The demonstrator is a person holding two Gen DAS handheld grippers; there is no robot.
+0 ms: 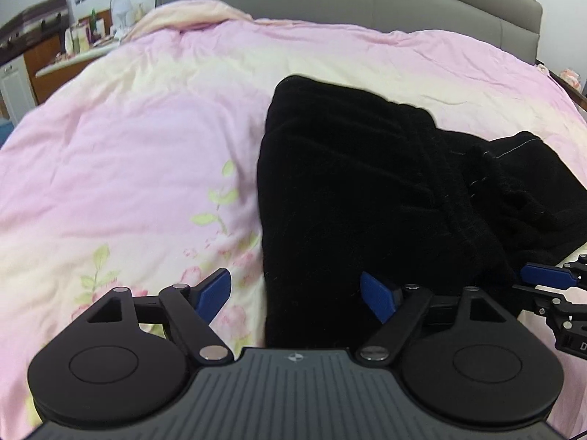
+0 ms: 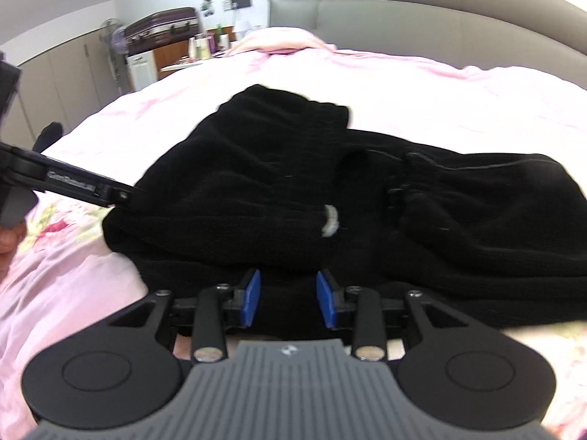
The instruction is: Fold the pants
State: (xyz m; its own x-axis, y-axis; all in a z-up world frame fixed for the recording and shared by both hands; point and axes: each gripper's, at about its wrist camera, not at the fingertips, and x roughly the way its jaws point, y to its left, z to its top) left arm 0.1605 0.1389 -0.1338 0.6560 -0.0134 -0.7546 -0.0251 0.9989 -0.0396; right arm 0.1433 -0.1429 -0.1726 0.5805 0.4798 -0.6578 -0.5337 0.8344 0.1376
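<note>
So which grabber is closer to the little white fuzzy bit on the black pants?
Right. The right gripper sits at the pants' near edge, just below the white bit. The left gripper is open at the pile's left end, farther away.

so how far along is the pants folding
Partly done: the black pants lie bunched on the pink duvet, doubled over in thick layers but lumpy, not a neat stack. In hand: nothing gripped; the left claw and right claw are both open at the near edge. Left: smoothing and the final fold.
</note>
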